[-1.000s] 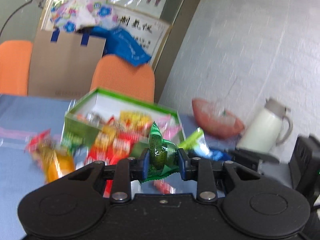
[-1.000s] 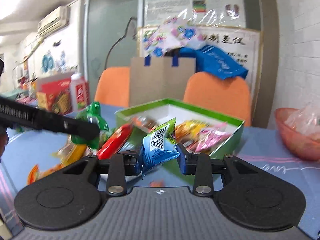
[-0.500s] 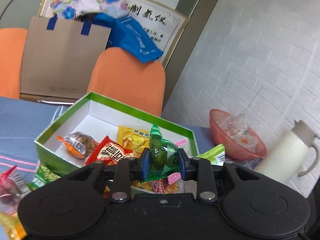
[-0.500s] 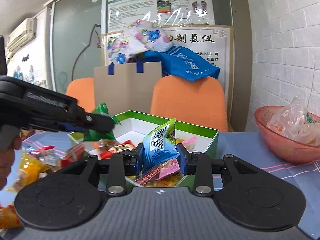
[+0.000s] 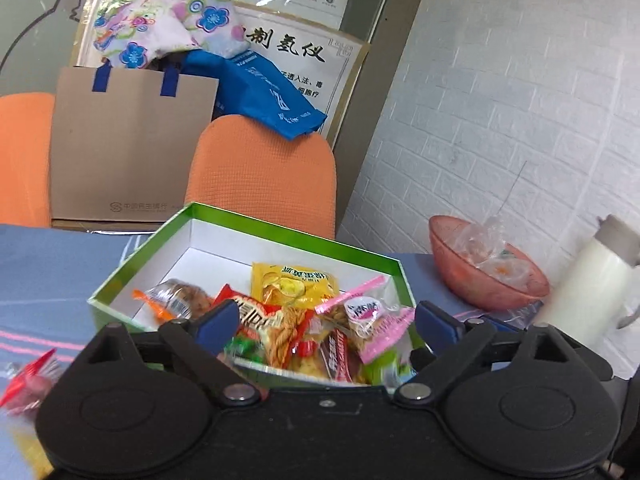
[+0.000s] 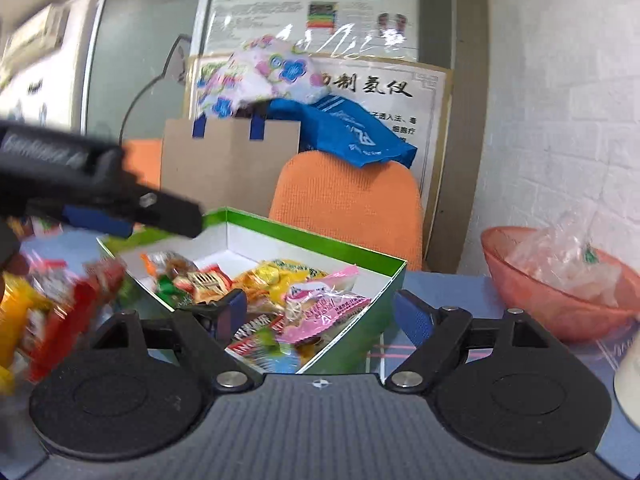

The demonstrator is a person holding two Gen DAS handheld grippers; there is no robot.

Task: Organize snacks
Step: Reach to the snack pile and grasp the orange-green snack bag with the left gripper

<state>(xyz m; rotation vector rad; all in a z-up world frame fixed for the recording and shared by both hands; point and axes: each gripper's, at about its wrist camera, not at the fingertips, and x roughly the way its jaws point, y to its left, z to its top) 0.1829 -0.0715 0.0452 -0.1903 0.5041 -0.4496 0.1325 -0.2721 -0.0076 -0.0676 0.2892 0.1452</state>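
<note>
A green box (image 5: pixel 280 232) with a white inside holds several snack packets: yellow (image 5: pixel 292 284), red (image 5: pixel 260 320) and pink (image 5: pixel 380 316). My left gripper (image 5: pixel 326 322) hangs over the box's near edge. Its jaws are opening wide, with nothing gripped between them. My right gripper (image 6: pixel 326 312) is over the box's (image 6: pixel 320 240) near right corner. Its jaws are opening too and hold nothing; the packets lie below them. In the right wrist view the left gripper (image 6: pixel 160 216) reaches in from the left above the box.
Loose snacks (image 6: pixel 60 312) lie on the blue table left of the box. A pink bowl (image 5: pixel 484 268) of clear wrappers and a white jug (image 5: pixel 588 288) stand to the right by the brick wall. Orange chairs (image 5: pixel 264 172) and a paper bag (image 5: pixel 128 148) are behind.
Both grippers went from shut to wide open. The green packet left the left jaws and the blue packet left the right jaws. Both grippers moved in over the box.
</note>
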